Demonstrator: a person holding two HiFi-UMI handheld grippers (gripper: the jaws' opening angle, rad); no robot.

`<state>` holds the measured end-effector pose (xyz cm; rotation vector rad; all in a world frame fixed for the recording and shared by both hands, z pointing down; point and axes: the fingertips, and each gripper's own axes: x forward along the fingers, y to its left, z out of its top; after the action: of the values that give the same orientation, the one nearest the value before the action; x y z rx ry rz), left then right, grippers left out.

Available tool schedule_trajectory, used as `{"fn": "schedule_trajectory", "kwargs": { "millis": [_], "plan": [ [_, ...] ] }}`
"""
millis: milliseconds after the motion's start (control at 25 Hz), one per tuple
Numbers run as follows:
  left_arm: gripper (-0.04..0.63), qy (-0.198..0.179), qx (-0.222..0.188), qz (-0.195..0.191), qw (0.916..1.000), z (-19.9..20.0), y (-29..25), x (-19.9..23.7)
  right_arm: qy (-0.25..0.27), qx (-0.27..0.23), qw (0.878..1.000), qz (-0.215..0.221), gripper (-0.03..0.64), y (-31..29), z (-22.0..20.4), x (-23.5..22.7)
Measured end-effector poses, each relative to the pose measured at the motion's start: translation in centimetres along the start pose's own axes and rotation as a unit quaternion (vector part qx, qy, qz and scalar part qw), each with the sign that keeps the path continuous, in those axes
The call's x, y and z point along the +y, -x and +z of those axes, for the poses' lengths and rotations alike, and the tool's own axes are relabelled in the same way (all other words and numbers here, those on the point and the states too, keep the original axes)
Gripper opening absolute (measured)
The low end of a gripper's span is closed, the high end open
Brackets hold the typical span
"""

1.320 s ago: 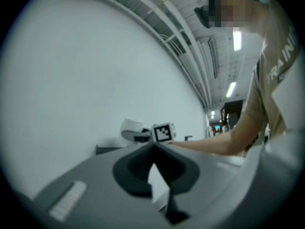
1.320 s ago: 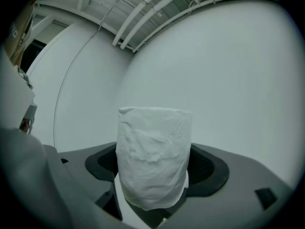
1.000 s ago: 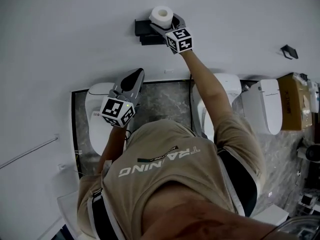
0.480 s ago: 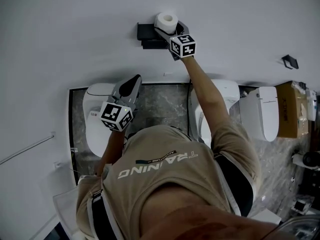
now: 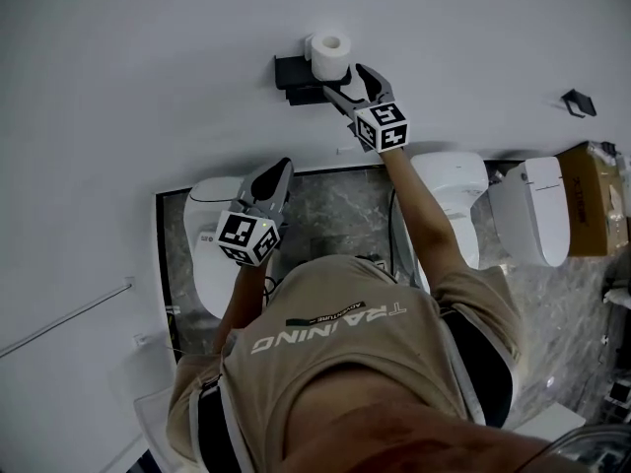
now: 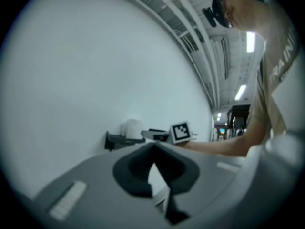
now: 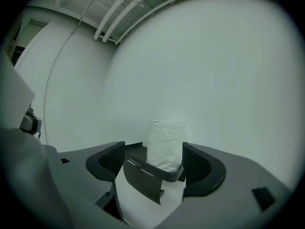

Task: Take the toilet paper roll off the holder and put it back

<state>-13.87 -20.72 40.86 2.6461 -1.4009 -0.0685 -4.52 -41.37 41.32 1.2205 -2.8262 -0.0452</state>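
A white toilet paper roll (image 5: 328,55) stands upright on the black wall holder (image 5: 294,71). My right gripper (image 5: 348,81) is open just below and to the right of it, apart from the roll. In the right gripper view the roll (image 7: 165,144) sits on the holder (image 7: 145,173) just beyond the spread jaws of the right gripper (image 7: 155,163). My left gripper (image 5: 279,168) is shut, holds nothing, and hangs lower over a toilet. From the left gripper view, past that gripper (image 6: 153,152), the roll (image 6: 132,128), holder (image 6: 116,140) and right gripper cube (image 6: 180,131) show far off.
White toilets (image 5: 209,249) (image 5: 452,187) (image 5: 540,210) stand below along the wall on a dark marbled floor (image 5: 330,215). A cardboard box (image 5: 589,197) is at the right. A small black fitting (image 5: 577,101) and a thin rail (image 5: 59,308) are on the white wall.
The right gripper, which stood round the roll at the holder, has opened and drawn back down and right. The roll stays on the holder. The left gripper has barely moved.
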Motion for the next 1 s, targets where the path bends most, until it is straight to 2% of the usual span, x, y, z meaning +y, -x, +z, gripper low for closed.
{"fn": "schedule_trajectory", "kwargs": {
  "millis": [200,240,280,320,400,800,1000],
  "plan": [
    [0.0,-0.016,0.006,-0.009,0.9998,-0.1,0.4,-0.1,-0.017,-0.007,1.0,0.019,0.356,5.3,0.1,4.1],
    [0.0,-0.018,0.008,-0.012,0.9997,-0.1,0.5,-0.2,-0.023,-0.01,1.0,0.013,0.313,6.7,0.2,4.7],
    [0.0,-0.02,0.009,-0.014,0.9997,-0.2,0.6,-0.4,-0.027,-0.015,1.0,0.0,0.181,8.1,0.3,5.1],
    [0.0,-0.021,0.01,-0.018,0.9996,-0.2,0.7,-0.5,-0.03,-0.02,0.999,-0.017,0.1,9.6,0.5,5.4],
    [0.0,-0.024,0.011,-0.025,0.9994,-0.3,0.8,-0.9,-0.028,-0.025,0.999,-0.038,0.028,12.1,0.8,6.0],
    [0.0,-0.037,0.008,-0.051,0.998,-1.7,3.4,-1.6,-0.023,-0.004,0.999,-0.034,0.014,18.4,-2.1,12.4],
    [0.0,-0.03,-0.015,-0.054,0.998,-1.7,5.3,-3.4,-0.025,-0.012,0.999,-0.029,0.014,21.4,-2.1,14.4]
  ]
}}
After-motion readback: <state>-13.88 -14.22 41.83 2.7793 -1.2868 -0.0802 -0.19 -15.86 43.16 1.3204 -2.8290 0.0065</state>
